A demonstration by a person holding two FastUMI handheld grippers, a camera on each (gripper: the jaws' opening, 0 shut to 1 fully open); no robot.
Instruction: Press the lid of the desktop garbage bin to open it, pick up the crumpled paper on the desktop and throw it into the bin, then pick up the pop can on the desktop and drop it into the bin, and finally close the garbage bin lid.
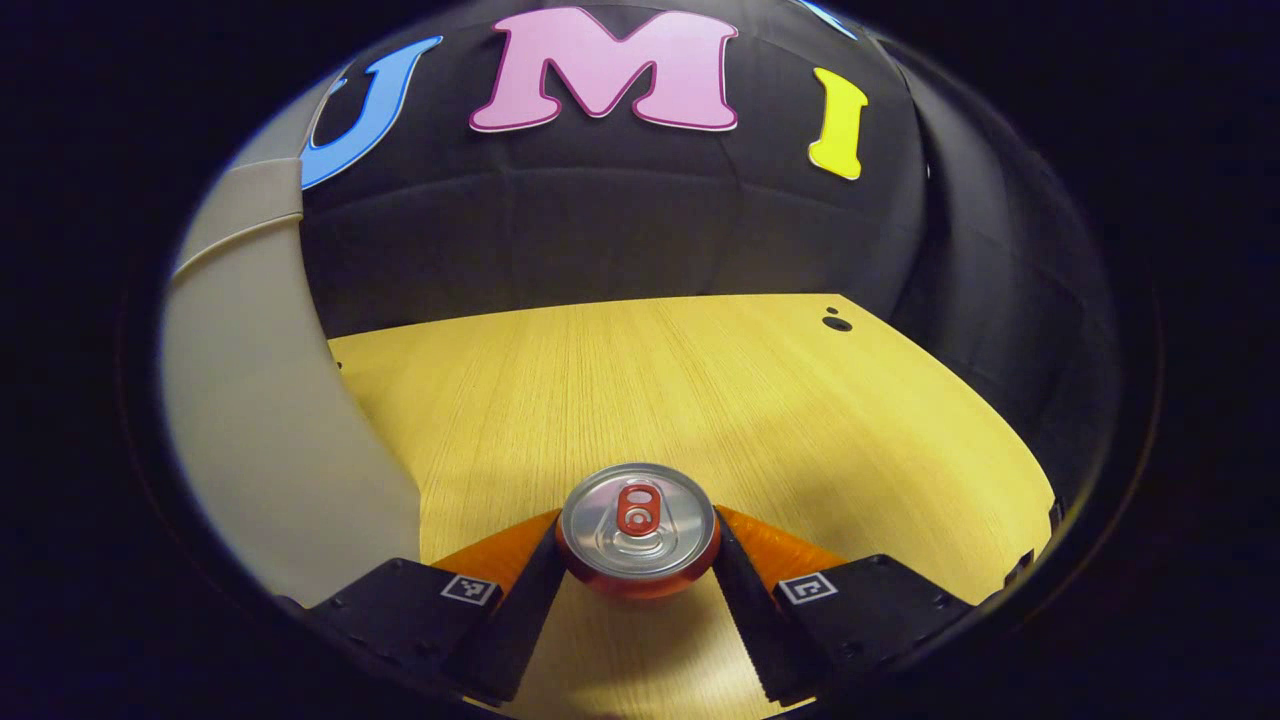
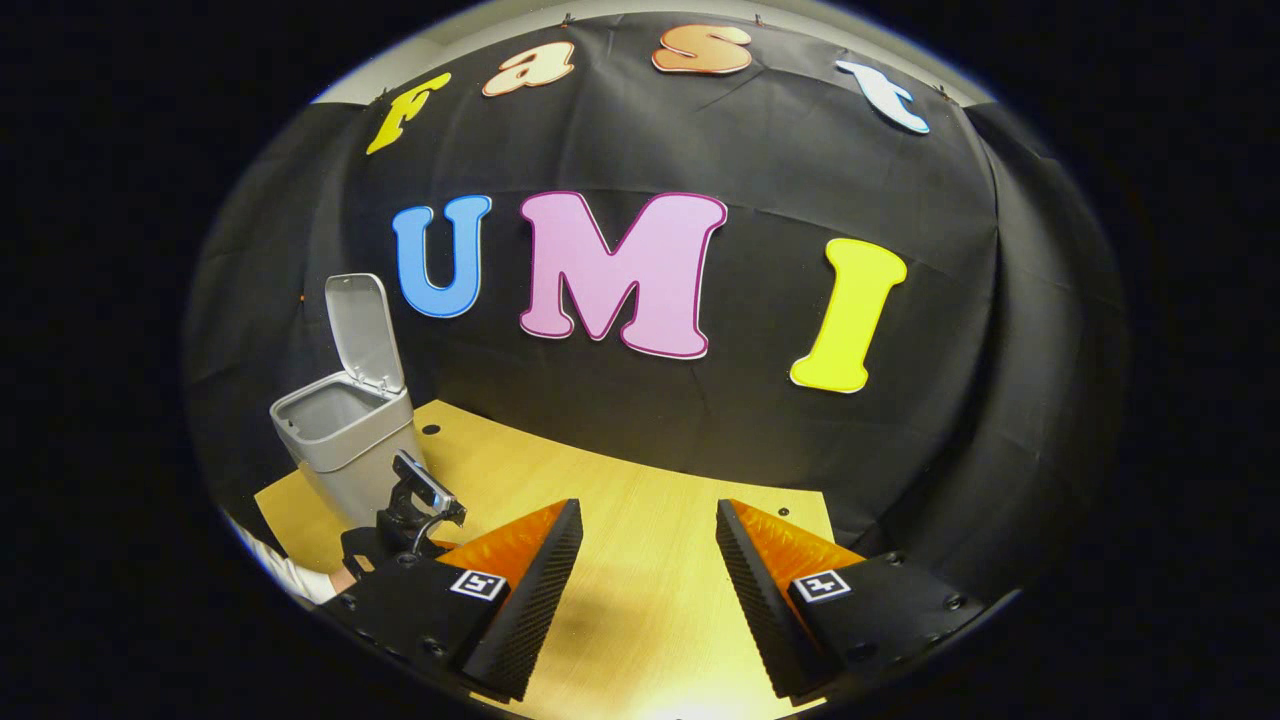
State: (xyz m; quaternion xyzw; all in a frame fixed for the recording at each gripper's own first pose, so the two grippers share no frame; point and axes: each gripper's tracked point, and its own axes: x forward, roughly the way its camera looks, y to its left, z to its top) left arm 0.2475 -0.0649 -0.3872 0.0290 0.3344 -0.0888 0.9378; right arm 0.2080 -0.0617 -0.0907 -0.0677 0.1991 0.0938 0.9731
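Both left jaws against pop can (image 1: 638, 530)

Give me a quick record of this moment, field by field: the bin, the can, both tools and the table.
bin: grey desktop bin, standing at the table's far left in the right gripper view
lid: lid raised, upright
can: pop can upright on the table, top facing the camera
left tool: left tool, a finger on each side of the can, at its sides; firm grip not certain
right tool: right tool open, nothing between its fingers
table: wooden table
crumpled paper: none seen on the table
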